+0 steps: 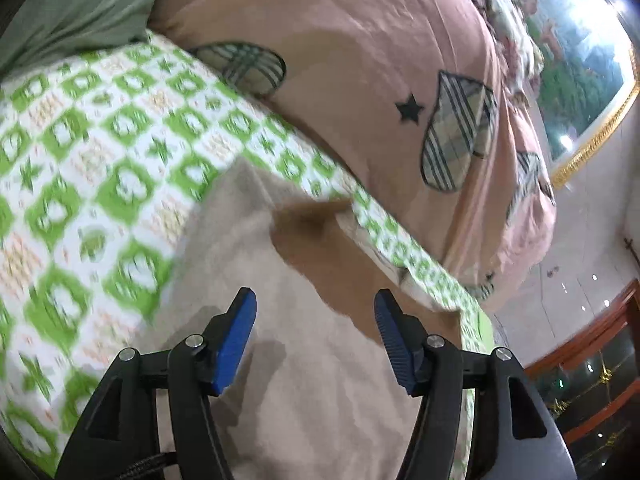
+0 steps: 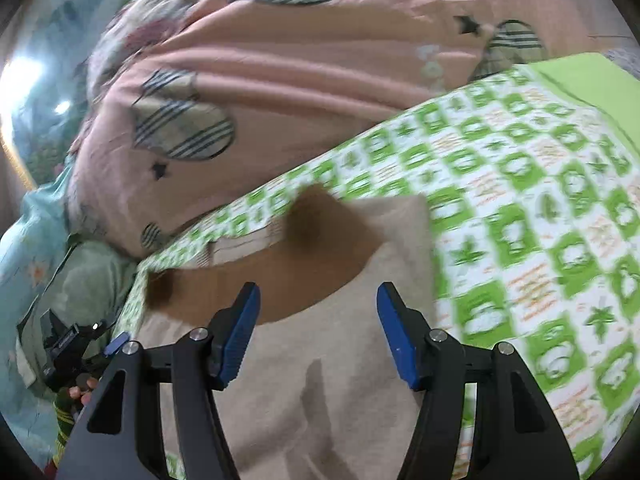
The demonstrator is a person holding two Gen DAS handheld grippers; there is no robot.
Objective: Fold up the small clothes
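A small beige garment (image 1: 312, 380) with a brown collar (image 1: 320, 264) is seen spread on the green-checked sheet (image 1: 100, 168), near a pink quilt (image 1: 360, 80) at the far side. No fold can be made out, so the folding is judged barely begun. The left gripper (image 1: 314, 340) and right gripper (image 2: 318, 336) are held apart above it, gripping nothing.

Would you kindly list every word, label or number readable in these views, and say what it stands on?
None can be read.
Green-checked bedsheet: orange marks in the white squares, too blurred to tell whether they are lettering.
Pink quilt: stars and plaid patches only.
Beige garment: no print visible.
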